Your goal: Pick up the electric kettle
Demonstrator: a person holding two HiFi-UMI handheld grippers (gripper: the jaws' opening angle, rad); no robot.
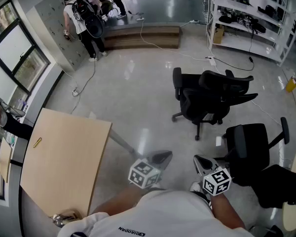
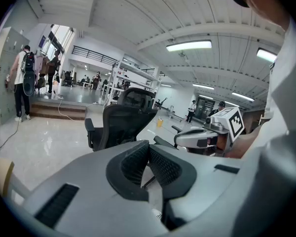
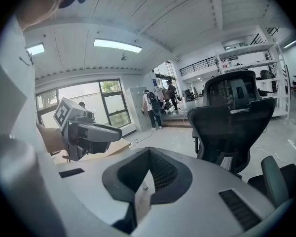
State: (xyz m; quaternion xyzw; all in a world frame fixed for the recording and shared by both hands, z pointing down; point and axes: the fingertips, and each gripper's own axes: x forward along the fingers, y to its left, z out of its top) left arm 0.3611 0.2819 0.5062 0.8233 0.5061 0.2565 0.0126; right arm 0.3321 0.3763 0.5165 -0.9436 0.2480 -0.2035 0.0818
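Electric kettle cannot be told for certain in any view; a small shiny metal object [image 1: 64, 217] sits at the near corner of the light wooden bench [image 1: 64, 157], partly cut off by the person's shoulder. A small yellow item [image 1: 37, 142] lies near the bench's left edge. Left claw [image 1: 161, 157] and right claw [image 1: 199, 163] are held side by side over the floor [image 1: 138, 93], off the bench's right edge, tilted slightly down. Each has its jaws closed tip to tip with nothing between them. Two black office chairs [image 1: 212, 100] stand beyond the right claw.
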